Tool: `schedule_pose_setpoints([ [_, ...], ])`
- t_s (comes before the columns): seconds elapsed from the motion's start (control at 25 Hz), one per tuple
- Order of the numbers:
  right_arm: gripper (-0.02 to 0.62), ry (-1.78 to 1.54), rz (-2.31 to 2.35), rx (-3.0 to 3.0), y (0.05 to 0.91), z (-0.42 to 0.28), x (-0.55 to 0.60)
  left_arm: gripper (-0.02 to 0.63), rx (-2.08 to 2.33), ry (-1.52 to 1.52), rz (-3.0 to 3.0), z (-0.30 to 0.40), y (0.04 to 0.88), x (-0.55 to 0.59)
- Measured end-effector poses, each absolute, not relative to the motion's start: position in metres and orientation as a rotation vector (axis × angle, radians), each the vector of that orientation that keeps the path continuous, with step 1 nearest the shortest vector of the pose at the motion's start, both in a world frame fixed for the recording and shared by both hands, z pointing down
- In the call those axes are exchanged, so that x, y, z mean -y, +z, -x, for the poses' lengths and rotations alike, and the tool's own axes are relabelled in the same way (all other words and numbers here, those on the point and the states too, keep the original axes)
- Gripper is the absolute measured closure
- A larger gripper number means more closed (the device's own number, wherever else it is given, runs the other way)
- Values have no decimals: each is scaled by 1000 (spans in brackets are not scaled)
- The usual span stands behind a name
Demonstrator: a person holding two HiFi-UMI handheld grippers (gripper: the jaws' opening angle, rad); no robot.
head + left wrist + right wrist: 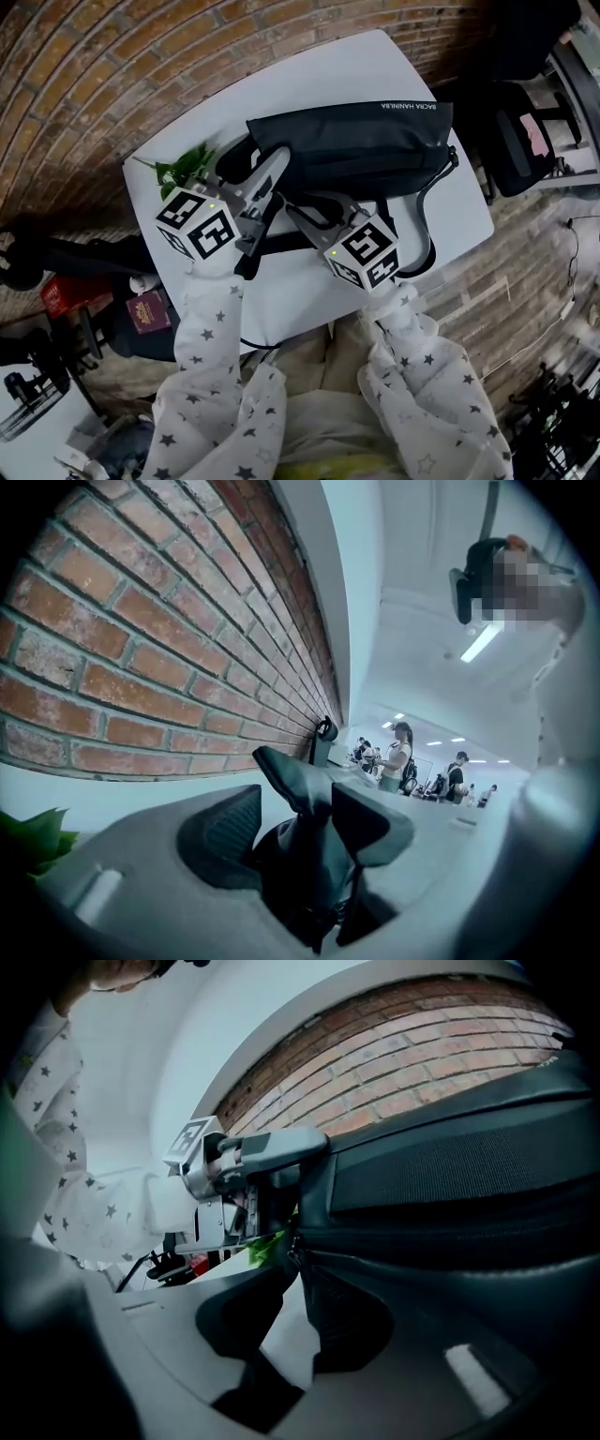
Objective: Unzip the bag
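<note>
A black bag point(356, 141) lies on its side across the far half of a white table point(375, 66). Its long side faces you. Its strap point(427, 225) loops off the right end and curls back toward the near edge.

Your left hand-held gripper point(274, 183) is at the bag's left end. In the left gripper view, its jaws are spread wide around an upright fold of the bag's black fabric point(300, 836). The fold rests against the right pad, while the ribbed face of the left pad shows bare, so the left hand-held gripper point(305, 808) is released, not clamped.

Your right hand-held gripper point(314, 208) sits just right of the left one, at the bag's near edge. In the right gripper view, its jaws are apart, with white table showing between them. The bag point(450, 1166) fills the right side, and a seam end sits just beyond the right jaw's tip. The right hand-held gripper point(300, 1307) grasps nothing.

A small green plant point(187, 167) sits at the table's far left corner, just beside the left hand-held gripper. Your white, star-patterned sleeves point(211, 375) reach in from the near side. Brickwork point(112, 84) surrounds the table.
</note>
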State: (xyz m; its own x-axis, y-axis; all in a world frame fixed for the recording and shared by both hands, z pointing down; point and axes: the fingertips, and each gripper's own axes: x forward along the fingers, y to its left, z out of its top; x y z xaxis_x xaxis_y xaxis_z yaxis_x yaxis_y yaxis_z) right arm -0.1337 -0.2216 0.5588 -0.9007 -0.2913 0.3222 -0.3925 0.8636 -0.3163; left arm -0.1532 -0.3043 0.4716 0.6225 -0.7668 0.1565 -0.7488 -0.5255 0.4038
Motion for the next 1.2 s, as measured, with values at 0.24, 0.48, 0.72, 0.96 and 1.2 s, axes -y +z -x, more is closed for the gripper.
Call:
schedule_pose_setpoints([
  [0.24, 520, 471, -521, 2744, 563, 135, 222, 397, 1177, -64, -2423, 151, 473, 304],
  [0.48, 572, 404, -560, 2713, 565, 133, 225, 410, 1185, -62, -2428, 149, 471, 305],
  [0.72, 575, 417, -581, 2709, 563, 132, 226, 433, 1181, -62, -2430, 147, 473, 305],
  [0.96, 575, 439, -596, 2693, 561, 128, 224, 456, 1162, -95, -2422, 147, 472, 302],
  [1.2, 575, 458, -611, 2663, 569, 117, 229, 468, 1175, -73, -2427, 141, 483, 309],
])
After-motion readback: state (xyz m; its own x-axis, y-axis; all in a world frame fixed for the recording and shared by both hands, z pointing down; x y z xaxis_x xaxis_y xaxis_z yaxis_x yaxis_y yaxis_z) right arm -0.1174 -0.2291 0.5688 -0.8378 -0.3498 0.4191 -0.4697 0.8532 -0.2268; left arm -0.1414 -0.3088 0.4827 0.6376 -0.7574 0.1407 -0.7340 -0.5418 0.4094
